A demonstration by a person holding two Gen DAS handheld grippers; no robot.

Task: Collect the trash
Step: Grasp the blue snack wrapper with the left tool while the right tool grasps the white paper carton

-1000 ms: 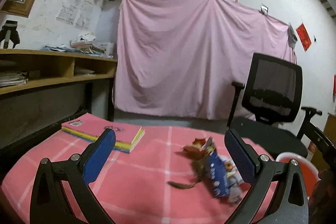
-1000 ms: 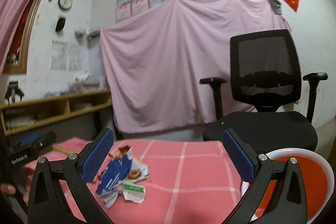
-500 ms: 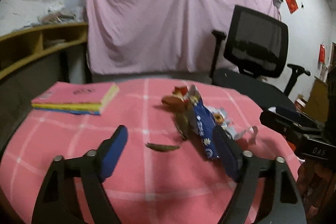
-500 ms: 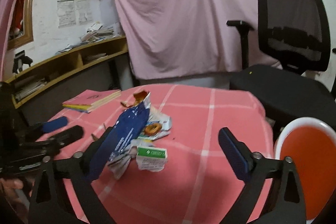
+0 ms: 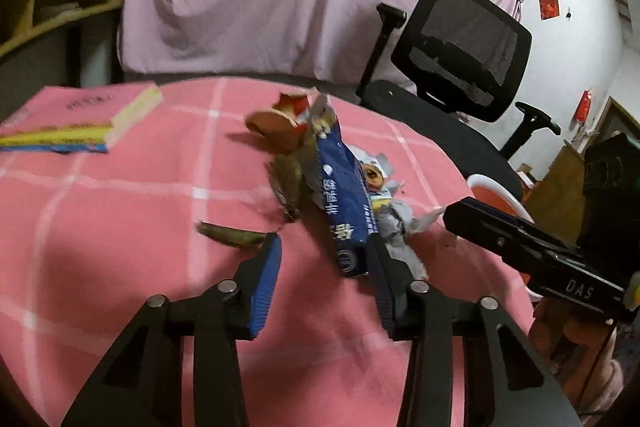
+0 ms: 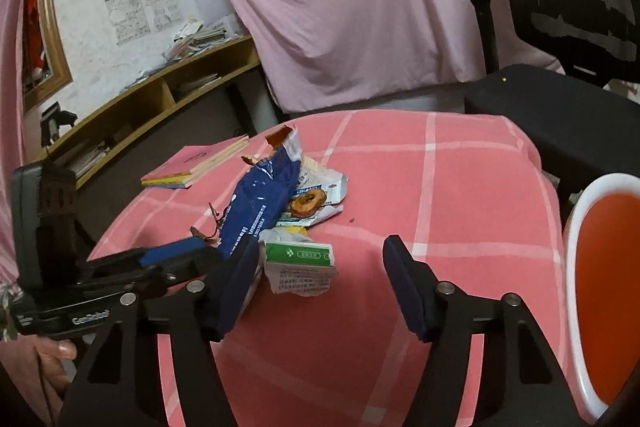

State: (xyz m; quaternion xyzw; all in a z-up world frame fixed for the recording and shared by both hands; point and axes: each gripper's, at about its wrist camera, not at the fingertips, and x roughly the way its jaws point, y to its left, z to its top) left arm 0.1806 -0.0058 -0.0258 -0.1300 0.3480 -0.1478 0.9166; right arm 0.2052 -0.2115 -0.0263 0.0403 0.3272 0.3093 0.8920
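Looking across the pink checked tabletop [image 5: 100, 247] from left to right, I see a pink book [image 5: 76, 117] at the far left edge, lying well apart from the trash. At the middle lies the trash pile [image 6: 288, 203]: a long blue wrapper [image 5: 340, 199], brown peel scraps [image 5: 288, 175], crumpled pale wrappers, and a torn green-and-white packet [image 6: 300, 263] nearest my right tool.

My left tool [image 5: 324, 267] is partly open and holds nothing. Its right finger lies alongside the near end of the blue wrapper, probably touching it, though blur makes contact hard to confirm. Its left finger sits just beside a loose strip of peel [image 5: 232, 235].

My right tool [image 6: 320, 259] is wide open and empty. The green-and-white packet lies between its fingers, close to the left one.

I judge the step in hand to be a first grasp on the pile. To do it well I would centre the blue wrapper between the left tool's fingers, press low to the cloth, and close slowly so the thin film does not slide out.

At the far right, an orange bin with a white rim [image 6: 600, 267] stands just beside the tabletop edge, near the right tool. Bare cloth between pile and bin gives open room for carrying. A black office chair [image 6: 560, 27] stands behind the tabletop's far right side, away from that route.
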